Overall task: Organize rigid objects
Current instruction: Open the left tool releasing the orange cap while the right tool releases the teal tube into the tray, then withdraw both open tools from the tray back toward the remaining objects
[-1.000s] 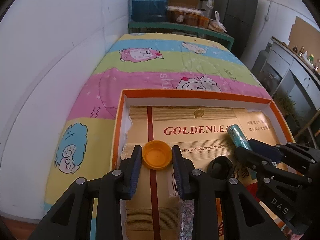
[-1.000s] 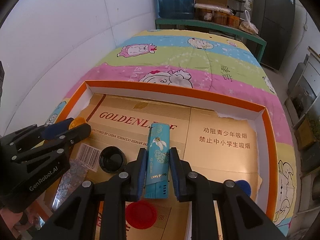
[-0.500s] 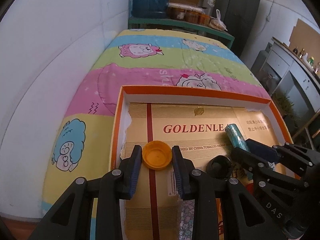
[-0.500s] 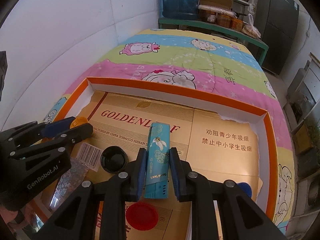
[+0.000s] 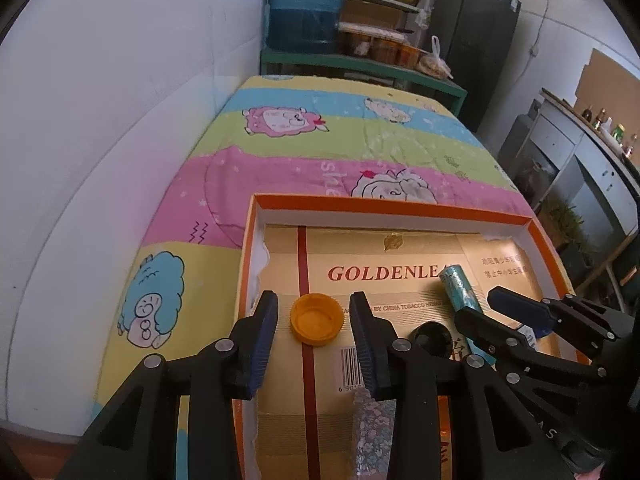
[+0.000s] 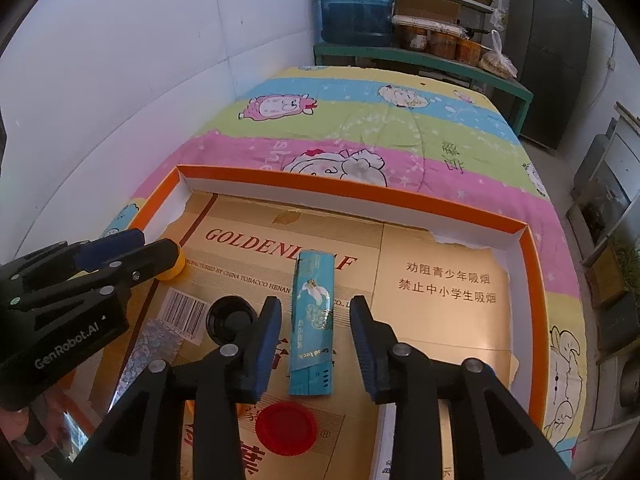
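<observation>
On orange tray [image 6: 536,280]: three caps, one teal pack [image 6: 313,322], both hand-held grippers open.

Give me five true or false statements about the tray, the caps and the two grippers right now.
1. The left gripper is shut on the orange cap. False: it is open, with a gap on each side of the cap.
2. The teal tube lies between the open fingers of the right gripper. True.
3. The black cap sits outside the tray. False: it lies inside, on the gold cardboard.
4. A red cap lies in the tray nearer the camera than the tube. True.
5. The tray rests on a bare wooden table. False: it rests on a striped cartoon quilt.
</observation>
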Demonstrator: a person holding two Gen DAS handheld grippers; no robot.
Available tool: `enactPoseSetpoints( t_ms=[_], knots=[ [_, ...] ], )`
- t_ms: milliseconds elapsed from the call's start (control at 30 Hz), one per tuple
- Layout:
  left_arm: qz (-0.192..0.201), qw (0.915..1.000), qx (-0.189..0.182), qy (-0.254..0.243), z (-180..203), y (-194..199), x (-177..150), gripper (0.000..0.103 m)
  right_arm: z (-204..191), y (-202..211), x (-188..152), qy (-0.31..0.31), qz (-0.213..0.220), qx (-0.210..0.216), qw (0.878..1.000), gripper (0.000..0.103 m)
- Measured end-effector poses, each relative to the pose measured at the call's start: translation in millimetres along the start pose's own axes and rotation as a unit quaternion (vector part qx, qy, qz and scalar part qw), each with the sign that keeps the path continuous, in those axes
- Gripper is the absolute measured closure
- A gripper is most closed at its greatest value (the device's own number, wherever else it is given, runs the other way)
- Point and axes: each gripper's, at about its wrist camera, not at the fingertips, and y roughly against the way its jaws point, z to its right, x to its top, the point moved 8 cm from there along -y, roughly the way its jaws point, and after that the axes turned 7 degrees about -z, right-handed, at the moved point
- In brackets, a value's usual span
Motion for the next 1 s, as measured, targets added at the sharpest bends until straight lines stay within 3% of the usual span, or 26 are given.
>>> enactPoseSetpoints(
  t_ms=[1000],
  knots=[
    [0.07,0.9973,-0.016,-0.016,13.3,85.0,-5.3,0.065,-17.2,60.7,-9.5,0.011,0.039,-0.018,0.999,0.068]
  ],
)
